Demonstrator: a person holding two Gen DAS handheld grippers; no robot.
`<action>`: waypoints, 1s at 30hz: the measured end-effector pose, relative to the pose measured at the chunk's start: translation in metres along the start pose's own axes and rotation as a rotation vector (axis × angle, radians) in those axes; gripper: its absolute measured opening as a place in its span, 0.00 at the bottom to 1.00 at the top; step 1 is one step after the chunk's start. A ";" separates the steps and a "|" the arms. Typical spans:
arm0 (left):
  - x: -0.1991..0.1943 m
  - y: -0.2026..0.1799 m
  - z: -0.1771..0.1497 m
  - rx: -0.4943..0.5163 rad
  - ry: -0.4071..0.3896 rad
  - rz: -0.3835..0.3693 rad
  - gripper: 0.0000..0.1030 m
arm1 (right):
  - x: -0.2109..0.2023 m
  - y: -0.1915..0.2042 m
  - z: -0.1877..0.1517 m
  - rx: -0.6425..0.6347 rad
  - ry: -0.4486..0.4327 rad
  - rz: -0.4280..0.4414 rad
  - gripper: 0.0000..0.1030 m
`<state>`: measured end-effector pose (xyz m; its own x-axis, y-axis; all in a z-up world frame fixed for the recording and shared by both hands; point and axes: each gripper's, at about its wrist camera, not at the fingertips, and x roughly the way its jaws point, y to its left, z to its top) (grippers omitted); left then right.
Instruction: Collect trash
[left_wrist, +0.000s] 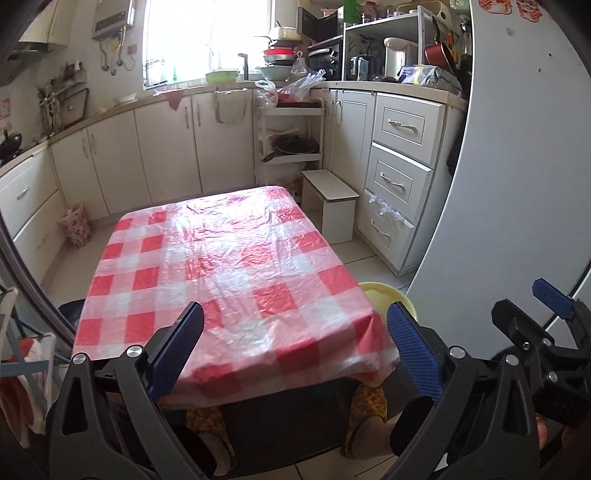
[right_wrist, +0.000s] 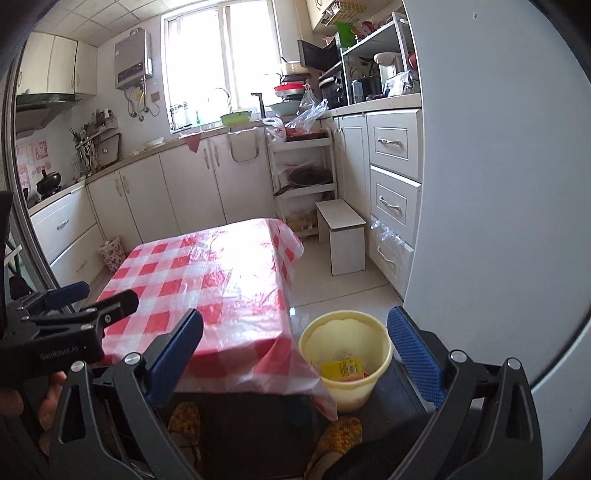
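A low bench (left_wrist: 221, 266) under a red-and-white checked plastic cloth (right_wrist: 207, 280) fills the middle of a small kitchen; the cloth is wrinkled and glossy, its near corner hanging down just beside a pale yellow trash bucket (right_wrist: 345, 354) that stands on the floor at the bench's right end; inside the bucket lies a yellow printed wrapper (right_wrist: 341, 368) (the only trash clearly seen). White base cabinets (left_wrist: 162, 147) run along the far wall below a bright window (right_wrist: 218, 62); a drawer stack (left_wrist: 400, 170) stands to the right, with a small white step stool (left_wrist: 332, 206) and a white shelf rack (left_wrist: 288, 136) holding a dark pan between them; a large pale rounded panel (right_wrist: 498, 184) closes off the right side. The left tool (left_wrist: 295, 343) is spread wide over the bench's near edge, holding nothing; the right tool (right_wrist: 295, 350) is likewise spread wide, empty, above the bucket's left rim. Yellow patterned slippers (right_wrist: 184, 421) show below, under the bench.
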<state>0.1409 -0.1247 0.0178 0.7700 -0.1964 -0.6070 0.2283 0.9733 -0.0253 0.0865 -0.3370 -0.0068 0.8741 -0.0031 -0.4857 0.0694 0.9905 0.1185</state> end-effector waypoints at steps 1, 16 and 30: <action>-0.005 0.001 -0.003 -0.001 -0.002 0.001 0.92 | -0.004 0.001 -0.001 -0.003 0.002 -0.004 0.93; -0.090 0.005 -0.031 0.016 -0.038 0.016 0.92 | -0.085 0.033 -0.029 0.035 -0.051 -0.053 0.93; -0.106 0.001 -0.037 0.016 -0.060 0.009 0.92 | -0.093 0.045 -0.035 0.021 -0.124 -0.056 0.93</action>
<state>0.0375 -0.0985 0.0532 0.8061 -0.1949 -0.5588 0.2304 0.9731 -0.0072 -0.0088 -0.2870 0.0132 0.9212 -0.0769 -0.3815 0.1288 0.9853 0.1123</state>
